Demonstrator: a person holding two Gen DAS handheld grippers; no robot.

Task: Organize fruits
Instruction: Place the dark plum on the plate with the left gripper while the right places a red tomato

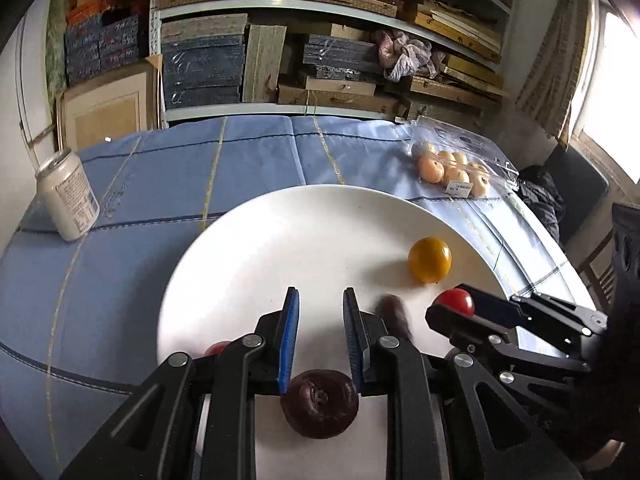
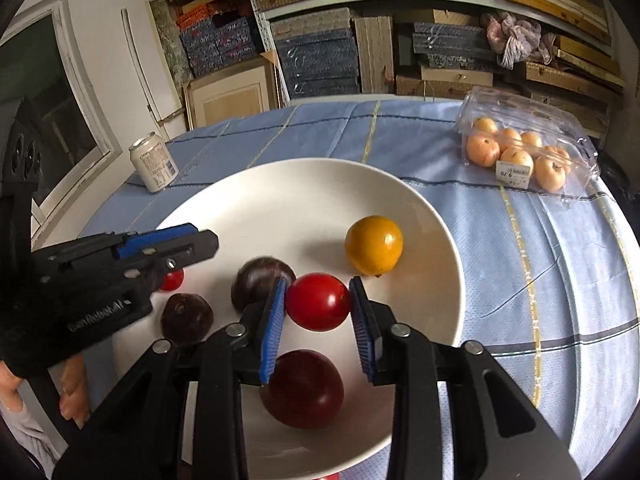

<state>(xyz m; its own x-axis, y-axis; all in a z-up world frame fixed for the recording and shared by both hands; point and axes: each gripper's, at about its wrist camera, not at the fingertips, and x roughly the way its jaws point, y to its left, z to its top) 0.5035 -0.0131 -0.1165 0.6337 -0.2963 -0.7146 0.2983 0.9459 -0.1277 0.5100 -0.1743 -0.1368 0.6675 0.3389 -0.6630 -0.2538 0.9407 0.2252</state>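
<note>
A wide white plate (image 1: 280,240) (image 2: 280,192) lies on the blue cloth with several fruits in it. My right gripper (image 2: 318,280) (image 1: 448,300) is shut on a red tomato (image 2: 318,302) (image 1: 458,300) just over the plate. Around it lie a yellow-orange fruit (image 2: 374,244) (image 1: 430,260), a dark plum (image 2: 260,280), a dark red plum (image 2: 304,388) and a small red tomato (image 2: 172,280). My left gripper (image 1: 322,300) (image 2: 208,242) hovers over the plate's left part, shut with nothing between its pads. A dark wrinkled fruit (image 1: 320,404) (image 2: 186,318) lies on the plate under it.
A white drink can (image 1: 68,196) (image 2: 154,162) stands at the table's far left. A clear plastic box of pale orange fruits (image 1: 452,172) (image 2: 520,152) sits at the far right. Shelves packed with boxes rise behind the table. A person's hand (image 2: 72,384) shows at lower left.
</note>
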